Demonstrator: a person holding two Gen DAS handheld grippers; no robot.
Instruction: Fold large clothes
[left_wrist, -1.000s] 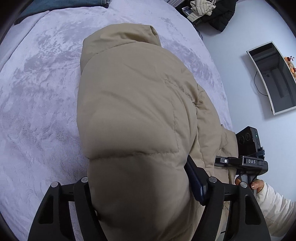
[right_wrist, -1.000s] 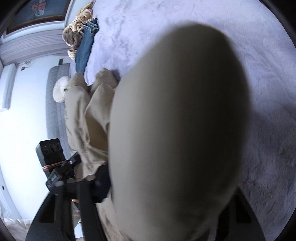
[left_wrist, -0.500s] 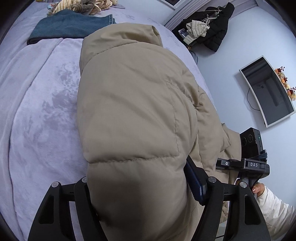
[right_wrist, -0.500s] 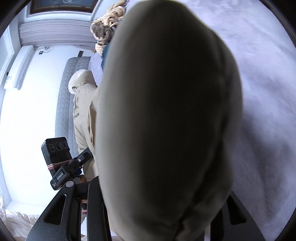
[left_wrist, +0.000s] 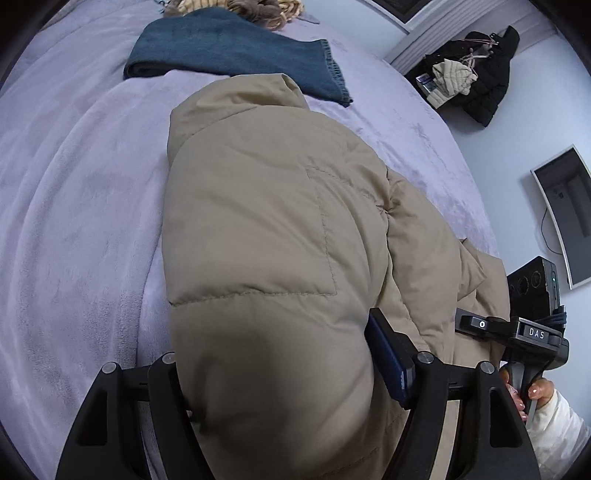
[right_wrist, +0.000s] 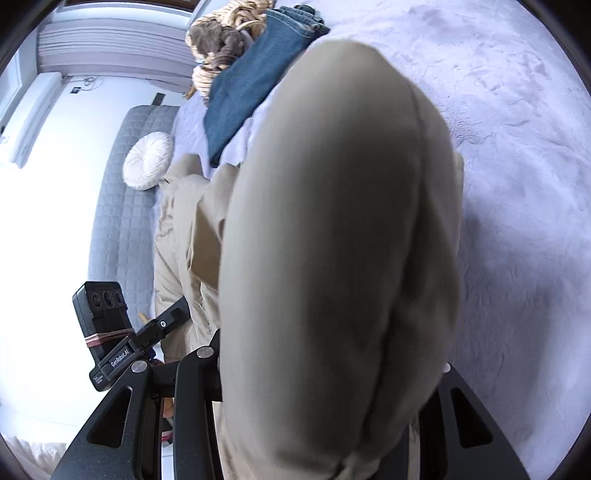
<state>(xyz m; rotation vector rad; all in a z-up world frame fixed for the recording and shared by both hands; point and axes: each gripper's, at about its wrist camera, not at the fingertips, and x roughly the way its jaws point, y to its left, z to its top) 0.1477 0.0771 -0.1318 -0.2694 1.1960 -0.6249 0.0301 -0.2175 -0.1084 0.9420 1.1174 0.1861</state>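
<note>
**Tan puffy jacket held up over the bed**

Tan and puffy, the jacket (left_wrist: 266, 229) fills the middle of both views. It hangs over a bed with a soft purple blanket (left_wrist: 74, 221). The left claw (left_wrist: 291, 373) is squeezed on a thick fold of the jacket, with its blue pad pressed into the cloth. The right claw (right_wrist: 325, 384) also grips a fat bunch of the jacket, which bulges out between its black fingers (right_wrist: 195, 398). Folded blue jeans (left_wrist: 236, 51) lie on the blanket past the jacket's collar. A round white pillow (right_wrist: 147, 160) rests against the grey headboard (right_wrist: 122, 206).
</note>
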